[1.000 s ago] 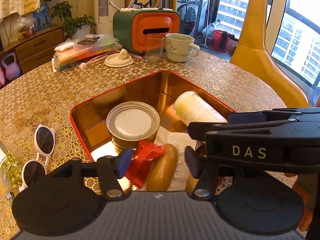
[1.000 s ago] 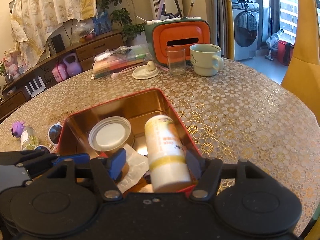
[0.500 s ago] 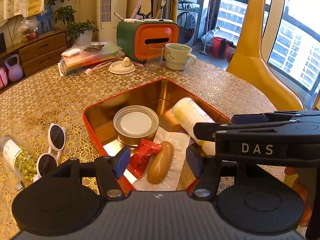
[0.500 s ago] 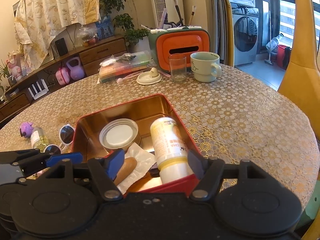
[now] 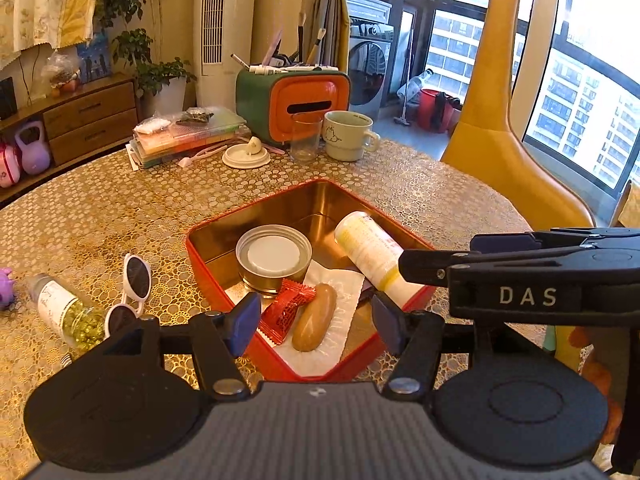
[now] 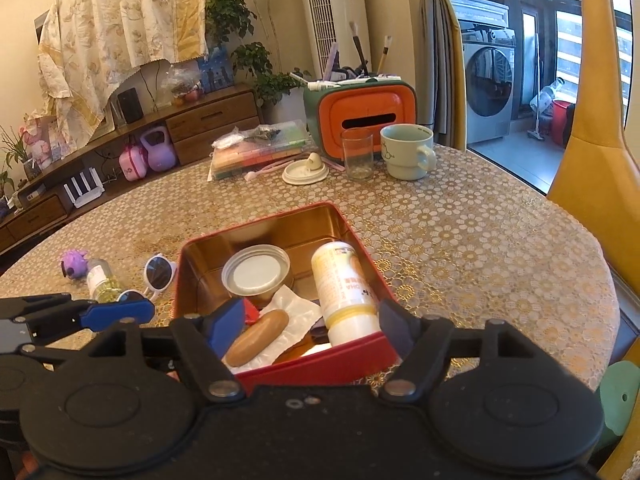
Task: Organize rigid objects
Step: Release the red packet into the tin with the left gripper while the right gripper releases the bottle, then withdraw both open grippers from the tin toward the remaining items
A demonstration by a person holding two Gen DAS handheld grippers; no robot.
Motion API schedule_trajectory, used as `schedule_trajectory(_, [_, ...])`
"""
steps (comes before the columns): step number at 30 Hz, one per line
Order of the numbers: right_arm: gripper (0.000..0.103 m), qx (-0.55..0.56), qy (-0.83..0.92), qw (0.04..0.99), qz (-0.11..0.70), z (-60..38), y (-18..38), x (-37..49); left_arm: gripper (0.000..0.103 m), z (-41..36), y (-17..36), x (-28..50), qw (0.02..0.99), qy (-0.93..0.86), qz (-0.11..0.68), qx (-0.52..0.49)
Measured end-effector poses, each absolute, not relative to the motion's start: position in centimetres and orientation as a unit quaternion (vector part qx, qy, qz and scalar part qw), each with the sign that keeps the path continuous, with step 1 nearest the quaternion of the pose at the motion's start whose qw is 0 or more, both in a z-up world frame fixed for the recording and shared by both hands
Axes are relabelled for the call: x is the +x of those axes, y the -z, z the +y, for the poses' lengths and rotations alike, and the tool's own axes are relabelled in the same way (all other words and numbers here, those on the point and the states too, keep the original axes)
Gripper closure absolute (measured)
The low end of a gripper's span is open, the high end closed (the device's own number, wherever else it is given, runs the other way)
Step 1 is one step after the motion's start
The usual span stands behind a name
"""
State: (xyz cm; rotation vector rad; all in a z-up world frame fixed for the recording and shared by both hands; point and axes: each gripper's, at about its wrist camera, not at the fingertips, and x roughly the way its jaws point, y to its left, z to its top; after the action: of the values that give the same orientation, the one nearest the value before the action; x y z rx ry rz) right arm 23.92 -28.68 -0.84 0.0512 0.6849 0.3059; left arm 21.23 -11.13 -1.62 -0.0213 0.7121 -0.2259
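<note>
Now, left of the red tin [image 5: 224,280] lie the pill bottle [image 5: 66,312] and sunglasses [image 5: 134,288]; my left gripper [image 5: 316,324] hangs half-spread and empty above the tin, my right gripper [image 6: 312,326] is opening, empty, over the white bottle [image 6: 344,284] inside it.

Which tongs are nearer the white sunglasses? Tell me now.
Left. The left tongs hang just right of the sunglasses, at the red tin's near corner. The right tongs, jaws opening on nothing, hover across the tin from them.
</note>
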Motion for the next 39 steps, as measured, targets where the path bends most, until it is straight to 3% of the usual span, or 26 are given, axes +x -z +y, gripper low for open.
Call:
schedule_trajectory(8, [0.012,0.047,-0.157,0.929,0.331,-29.4,0.0,21.5,0.042,-10.3,0.8,19.0,0.933,0.108,0.343,-0.016])
schedule_trajectory(10, [0.010,0.047,-0.161,0.929,0.330,-29.4,-0.1,21.0,0.032,-9.9,0.6,18.5,0.933,0.104,0.344,-0.021])
schedule_trajectory(17, [0.000,0.065,-0.155,0.926,0.337,-29.3,-0.2,19.2,0.030,-8.4,0.1,16.5,0.937,0.096,0.334,-0.027])
schedule_trajectory(20, [0.000,0.063,-0.158,0.926,0.337,-28.9,-0.2,18.5,0.030,-7.8,0.0,15.8,0.939,0.089,0.331,-0.026])
schedule_trajectory(22, [0.000,0.068,-0.159,0.924,0.341,-28.7,-0.2,18.1,0.021,-7.1,0.0,15.3,0.940,0.084,0.329,-0.029])
schedule_trajectory(39, [0.000,0.016,-0.231,0.915,0.330,-23.0,0.5,16.0,0.021,1.3,1.9,12.4,0.942,0.020,0.331,-0.045])
